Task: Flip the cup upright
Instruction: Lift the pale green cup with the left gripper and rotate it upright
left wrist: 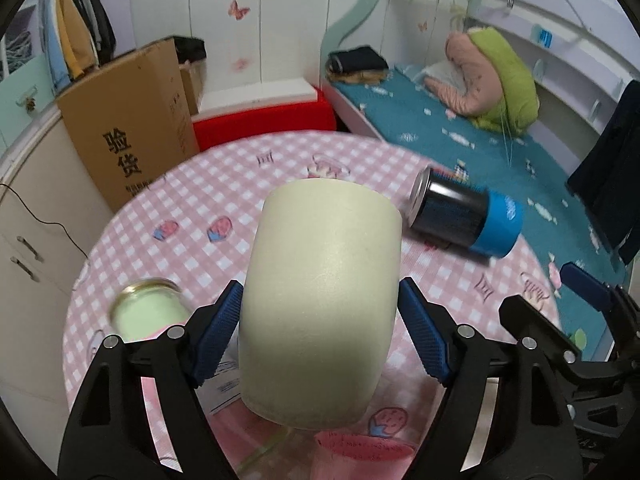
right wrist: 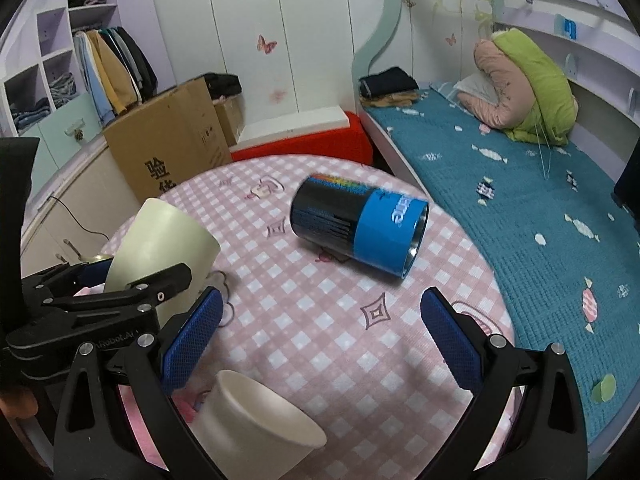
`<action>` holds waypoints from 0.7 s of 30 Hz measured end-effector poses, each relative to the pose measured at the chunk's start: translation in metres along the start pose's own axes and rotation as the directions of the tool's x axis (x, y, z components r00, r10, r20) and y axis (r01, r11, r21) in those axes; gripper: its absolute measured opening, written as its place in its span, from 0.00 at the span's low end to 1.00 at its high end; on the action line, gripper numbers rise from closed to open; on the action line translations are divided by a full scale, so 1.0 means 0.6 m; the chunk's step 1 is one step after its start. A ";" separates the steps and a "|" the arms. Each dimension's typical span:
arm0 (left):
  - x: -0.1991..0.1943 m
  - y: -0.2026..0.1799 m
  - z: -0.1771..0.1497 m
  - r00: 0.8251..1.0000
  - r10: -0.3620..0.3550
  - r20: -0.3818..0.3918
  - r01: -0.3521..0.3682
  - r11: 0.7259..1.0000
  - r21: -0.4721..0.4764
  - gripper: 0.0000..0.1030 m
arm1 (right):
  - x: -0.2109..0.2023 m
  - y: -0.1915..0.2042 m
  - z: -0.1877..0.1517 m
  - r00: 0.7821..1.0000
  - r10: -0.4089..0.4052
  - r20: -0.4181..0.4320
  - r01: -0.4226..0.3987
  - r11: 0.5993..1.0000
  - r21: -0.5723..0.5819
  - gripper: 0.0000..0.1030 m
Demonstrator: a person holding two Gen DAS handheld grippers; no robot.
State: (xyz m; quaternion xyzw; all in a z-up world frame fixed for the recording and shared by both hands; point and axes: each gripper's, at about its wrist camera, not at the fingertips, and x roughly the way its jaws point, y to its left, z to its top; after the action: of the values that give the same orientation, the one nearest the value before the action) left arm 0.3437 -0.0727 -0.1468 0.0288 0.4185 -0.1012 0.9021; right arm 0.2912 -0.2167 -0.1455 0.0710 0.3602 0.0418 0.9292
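Observation:
My left gripper (left wrist: 320,320) is shut on a cream cup (left wrist: 320,300) and holds it tilted above the pink checked table (left wrist: 208,200); its blue pads press the cup's two sides. The same cup (right wrist: 160,240) and the left gripper (right wrist: 120,300) show at the left of the right wrist view. A black and blue metal cup (right wrist: 360,228) lies on its side on the table, open end to the right; it also shows in the left wrist view (left wrist: 468,220). My right gripper (right wrist: 320,336) is open and empty above the table, short of the lying cup.
A beige cup (right wrist: 256,424) sits near the table's front, close under the right gripper. A glass jar with green contents (left wrist: 148,312) stands at the table's left. A cardboard box (left wrist: 128,128), a red seat (left wrist: 264,124) and a bed (right wrist: 520,200) surround the table.

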 end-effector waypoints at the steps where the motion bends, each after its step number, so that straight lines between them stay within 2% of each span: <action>1: -0.012 0.000 0.001 1.000 0.001 0.013 -0.001 1.000 0.001 0.76 | -0.011 0.002 0.002 1.000 0.002 0.013 -0.002 1.000 -0.001 0.93; 7: -0.109 0.013 -0.018 0.996 0.015 0.084 -0.014 1.000 -0.008 0.76 | -0.079 0.034 0.001 0.997 0.020 0.069 -0.018 1.000 -0.025 0.93; 14: -0.208 0.044 -0.088 0.991 0.060 0.116 -0.054 0.997 -0.046 0.76 | -0.154 0.094 -0.038 0.994 0.069 0.084 -0.062 0.995 -0.080 0.93; 17: -0.234 0.055 -0.139 0.992 0.077 0.099 -0.071 0.996 -0.063 0.76 | -0.173 0.112 -0.064 0.994 0.083 0.065 -0.077 0.993 -0.087 0.93; 21: -0.247 0.067 -0.203 0.998 0.047 0.042 -0.043 0.995 -0.093 0.76 | -0.194 0.130 -0.102 0.995 0.099 0.033 -0.095 0.991 -0.091 0.93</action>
State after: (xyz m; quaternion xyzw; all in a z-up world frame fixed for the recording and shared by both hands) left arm 0.1675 0.0064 -0.1140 -0.0056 0.4022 -0.0620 0.9134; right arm 0.1621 -0.1485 -0.1002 0.0475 0.3366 0.1017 0.9349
